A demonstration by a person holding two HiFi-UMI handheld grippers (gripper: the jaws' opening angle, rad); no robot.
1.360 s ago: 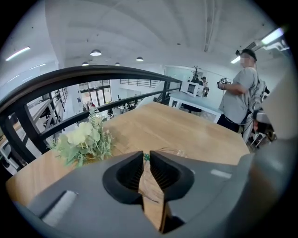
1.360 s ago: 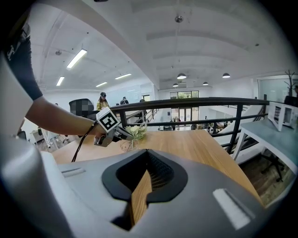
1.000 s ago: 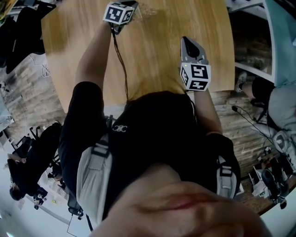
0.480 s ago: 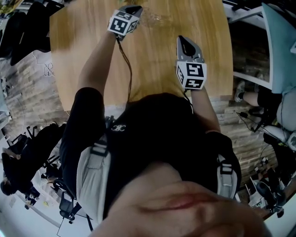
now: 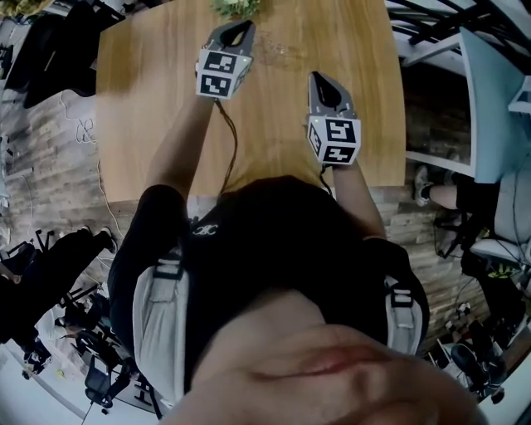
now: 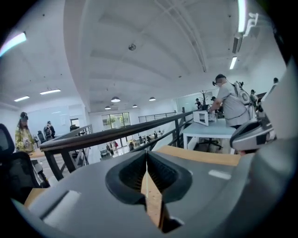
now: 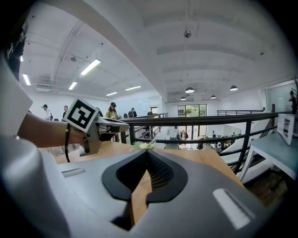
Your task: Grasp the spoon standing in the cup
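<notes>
A faint clear glass cup [image 5: 282, 54] stands on the wooden table [image 5: 149, 108], between my two grippers and a little beyond them. I cannot make out a spoon in it. My left gripper [image 5: 241, 27] hovers to the cup's left. In the left gripper view its jaws [image 6: 146, 157] are shut with nothing between them. My right gripper [image 5: 319, 77] is nearer me, to the right of the cup, also shut and empty [image 7: 147, 155]. Neither gripper view shows the cup. The right gripper view shows the left gripper [image 7: 100, 126] off to its left.
A small bunch of pale flowers [image 5: 237, 7] sits at the table's far edge, also seen in the right gripper view [image 7: 144, 145]. A black railing [image 7: 209, 122] runs behind the table. Chairs and cables lie on the floor around it.
The head view has tipped, so both grippers and the cup sit lower in the picture and the flowers have come into view. Both grippers keep roughly their places over the table.
</notes>
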